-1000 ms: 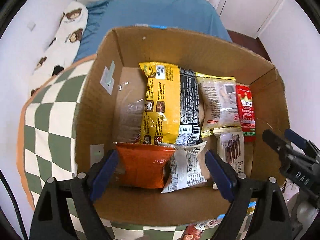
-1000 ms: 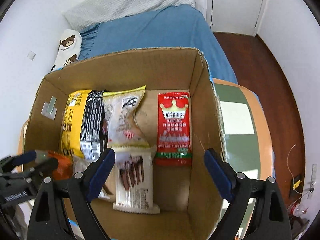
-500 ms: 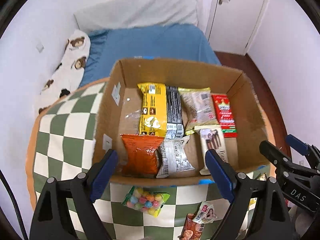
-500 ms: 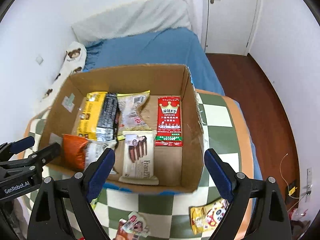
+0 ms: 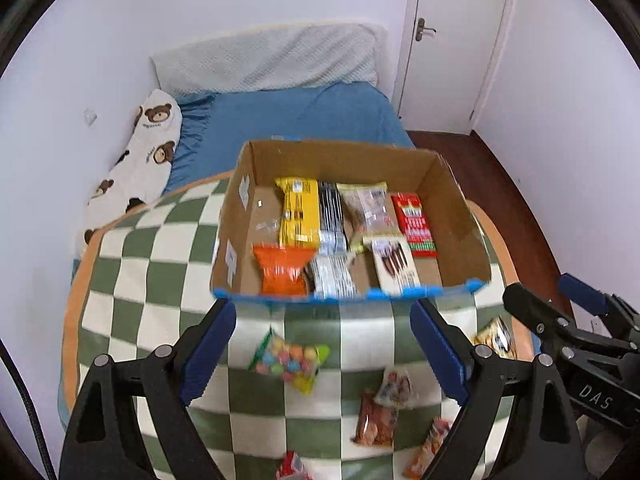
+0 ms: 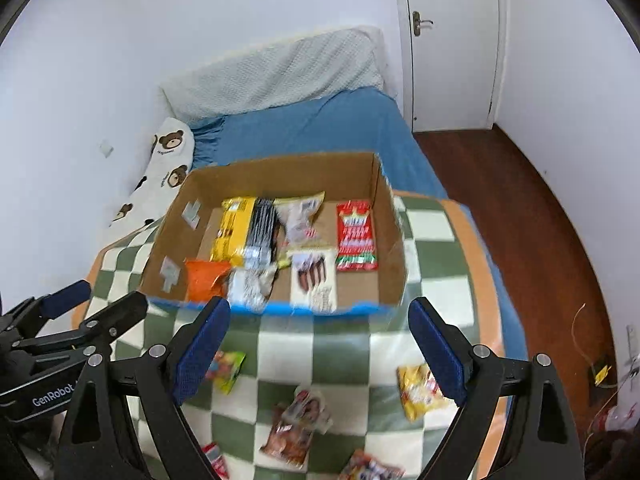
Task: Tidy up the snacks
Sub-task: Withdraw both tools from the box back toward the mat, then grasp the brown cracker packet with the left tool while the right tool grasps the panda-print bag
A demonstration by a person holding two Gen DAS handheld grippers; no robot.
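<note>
Both claws hang above the near part of the checked desk (image 5: 132, 288), jaws wide apart and empty. The left claw (image 5: 324, 346) frames the candy bag (image 5: 290, 362) below it; the right claw (image 6: 320, 344) shows beside it in the other view, likewise released. Neither touches a packet.

The box (image 5: 348, 158) stands at the far side of the desk, next to the bed (image 5: 288, 116), its open top facing up so packets can be dropped in from above. Inside, the snacks lie flat in rows: a yellow pack (image 5: 299, 212), a black pack (image 5: 331, 216), a pale pack (image 5: 366, 206) and a red pack (image 5: 414, 220) at the back; an orange bag (image 5: 282, 270), a silver pack (image 5: 332, 276) and a biscuit box (image 5: 394, 260) at the front. Laid side by side they fill the floor without stacking, and bare floor remains at the right front corner.

Loose snacks lie on the desk near the claws: the candy bag, a yellow bag (image 6: 420, 390), a brown pack (image 6: 290, 438) and others, blurred. These remain to be sorted. The raised, open stance probably suits choosing the next packet; thin film wrappers may slip or crumple when pinched.
</note>
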